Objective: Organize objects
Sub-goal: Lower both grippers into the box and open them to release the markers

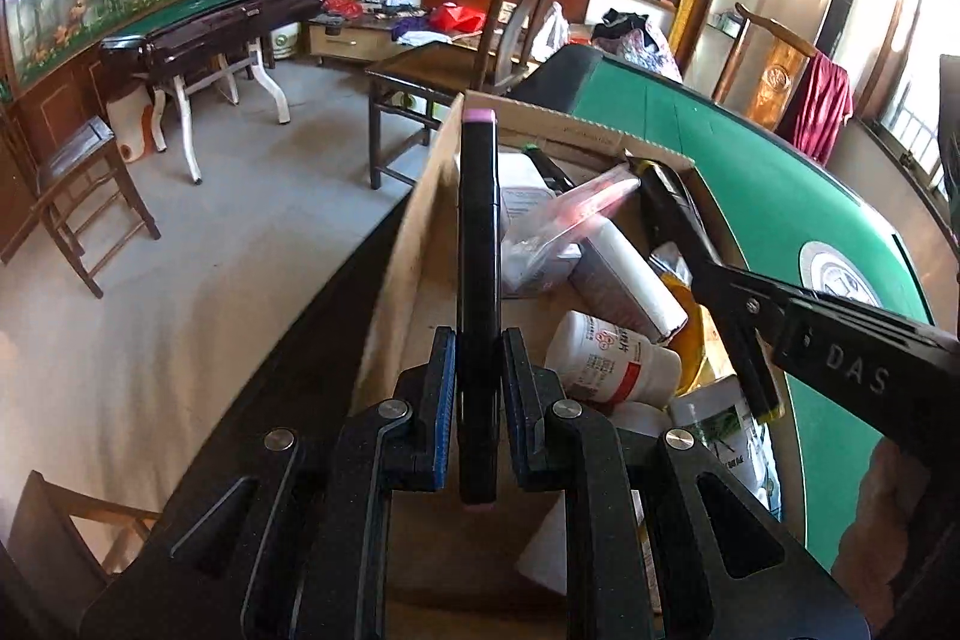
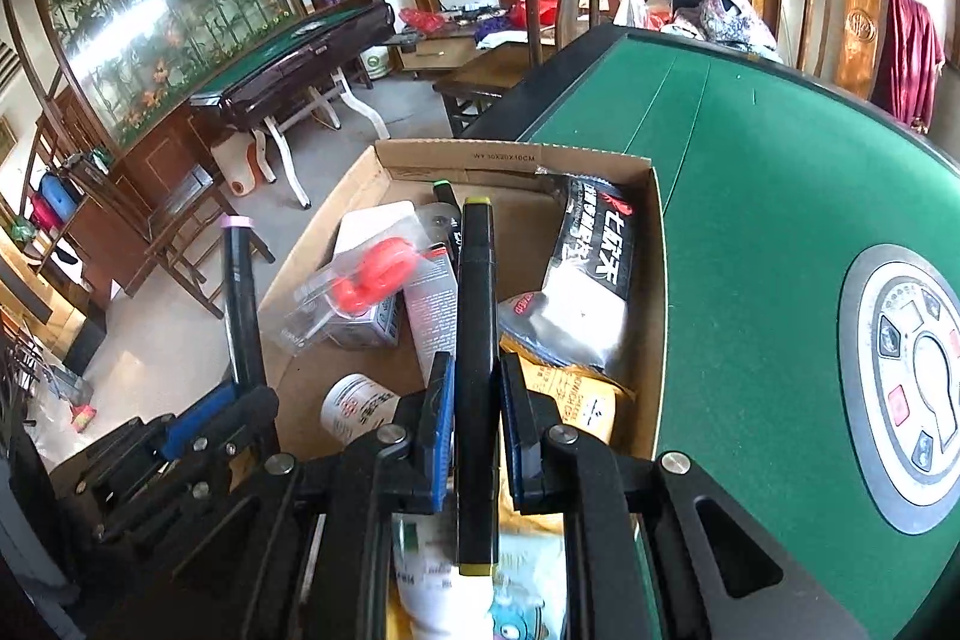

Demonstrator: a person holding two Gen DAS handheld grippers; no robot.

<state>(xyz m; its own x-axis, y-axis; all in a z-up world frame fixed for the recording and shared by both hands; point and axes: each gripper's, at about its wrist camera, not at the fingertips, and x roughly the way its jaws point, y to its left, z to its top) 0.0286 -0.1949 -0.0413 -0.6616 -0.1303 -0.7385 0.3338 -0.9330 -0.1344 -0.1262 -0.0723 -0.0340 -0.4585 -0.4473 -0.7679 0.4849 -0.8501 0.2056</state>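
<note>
My left gripper (image 1: 478, 346) is shut on a black marker with pink end caps (image 1: 478, 232), held upright over the left side of a cardboard box (image 1: 414, 244). My right gripper (image 2: 476, 370) is shut on a black marker with yellow-green end caps (image 2: 476, 316), held over the same box (image 2: 657, 280). The right gripper also shows in the left wrist view (image 1: 654, 187), reaching in from the right. The left gripper and its pink-capped marker (image 2: 240, 292) show at the left of the right wrist view. A third marker with a green cap (image 2: 445, 208) lies in the box.
The box sits on a green felt mahjong table (image 2: 750, 196) and holds white pill bottles (image 1: 612, 358), a plastic pack with an orange item (image 2: 366, 280), a black-and-white pouch (image 2: 594, 274) and a yellow packet (image 2: 576, 400). Wooden chairs (image 1: 516, 10) and another table (image 1: 210, 22) stand beyond.
</note>
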